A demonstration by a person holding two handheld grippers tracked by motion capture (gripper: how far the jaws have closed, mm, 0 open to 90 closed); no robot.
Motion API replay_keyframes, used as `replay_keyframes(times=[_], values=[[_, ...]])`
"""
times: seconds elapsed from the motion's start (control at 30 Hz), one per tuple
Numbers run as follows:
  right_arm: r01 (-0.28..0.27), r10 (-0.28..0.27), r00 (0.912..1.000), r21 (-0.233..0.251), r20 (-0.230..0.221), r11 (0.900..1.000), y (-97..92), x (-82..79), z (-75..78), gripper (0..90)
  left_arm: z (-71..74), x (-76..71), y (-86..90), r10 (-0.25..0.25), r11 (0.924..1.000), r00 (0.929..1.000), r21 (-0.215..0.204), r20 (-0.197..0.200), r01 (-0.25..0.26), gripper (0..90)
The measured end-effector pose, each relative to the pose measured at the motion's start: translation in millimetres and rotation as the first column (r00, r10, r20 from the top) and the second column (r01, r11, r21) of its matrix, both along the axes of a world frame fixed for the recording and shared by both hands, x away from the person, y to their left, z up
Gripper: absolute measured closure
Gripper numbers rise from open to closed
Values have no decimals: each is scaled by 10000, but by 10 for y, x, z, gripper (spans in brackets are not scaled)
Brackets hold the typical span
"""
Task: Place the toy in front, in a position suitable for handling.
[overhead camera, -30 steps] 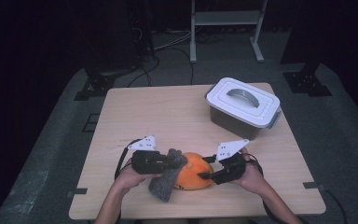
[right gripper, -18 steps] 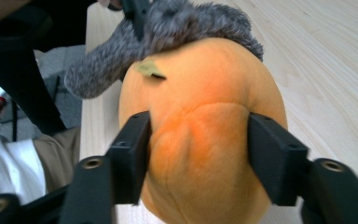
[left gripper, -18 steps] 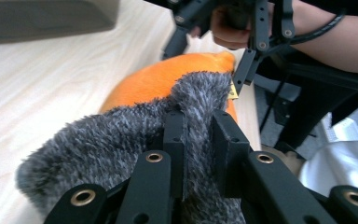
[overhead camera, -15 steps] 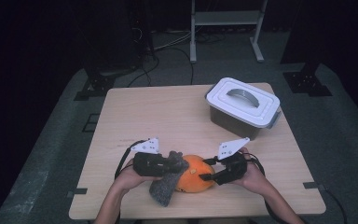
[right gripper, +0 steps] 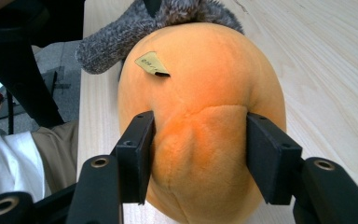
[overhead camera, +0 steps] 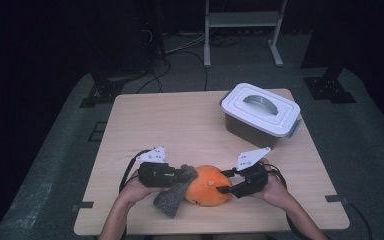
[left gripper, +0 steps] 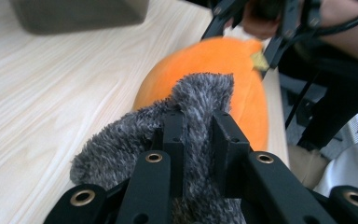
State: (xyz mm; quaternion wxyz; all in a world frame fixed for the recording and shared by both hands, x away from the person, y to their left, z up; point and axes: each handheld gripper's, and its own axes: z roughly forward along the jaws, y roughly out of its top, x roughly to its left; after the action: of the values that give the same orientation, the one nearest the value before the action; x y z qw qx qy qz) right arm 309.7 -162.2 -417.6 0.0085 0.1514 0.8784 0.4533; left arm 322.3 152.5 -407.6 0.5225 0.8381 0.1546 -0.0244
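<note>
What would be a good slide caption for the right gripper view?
The right gripper squeezes a fold of the orange plush toy on the wooden table, grey furry piece behind.

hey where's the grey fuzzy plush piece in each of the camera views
High view: grey fuzzy piece lies low, left of centre, held by the left gripper.
Left gripper view: bottom centre, pinched between the jaws.
Right gripper view: top edge.
Shared landmark: the orange plush touching it.

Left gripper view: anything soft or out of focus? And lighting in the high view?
Left gripper view: grey furry fabric sharp, orange plush and the container behind blurred. High view: table lit, surroundings nearly black. Right gripper view: plush crisp, no glare.
</note>
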Motion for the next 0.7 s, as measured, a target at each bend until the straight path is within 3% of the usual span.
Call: replay_keyframes(times=[0.07, 0.17, 0.37, 0.53, 0.7], values=[[-143, 143, 9999, 48, -4, 9999, 20, -11, -3, 446, 38, -30, -68, -249, 9994, 9996, -252, 110, 251, 770], [-280, 281, 9996, -39, 104, 9996, 48, -34, 1, 447, 60, -60, -148, -438, 9990, 9988, -50, 229, 440, 770], [-217, 218, 9997, -131, 79, 9997, -18, 3, -4, 453, -37, 6, -42, -174, 9998, 9997, 50, -161, 174, 768], [-60, 59, 9999, -110, -121, 9999, -84, 52, -15, 457, -141, 77, 106, 203, 9987, 9982, 480, -569, -175, 764], [-8, 7, 9999, -59, -169, 10000, -102, 60, -22, 457, -145, 85, 106, 265, 9988, 9978, 417, -606, -240, 766]])
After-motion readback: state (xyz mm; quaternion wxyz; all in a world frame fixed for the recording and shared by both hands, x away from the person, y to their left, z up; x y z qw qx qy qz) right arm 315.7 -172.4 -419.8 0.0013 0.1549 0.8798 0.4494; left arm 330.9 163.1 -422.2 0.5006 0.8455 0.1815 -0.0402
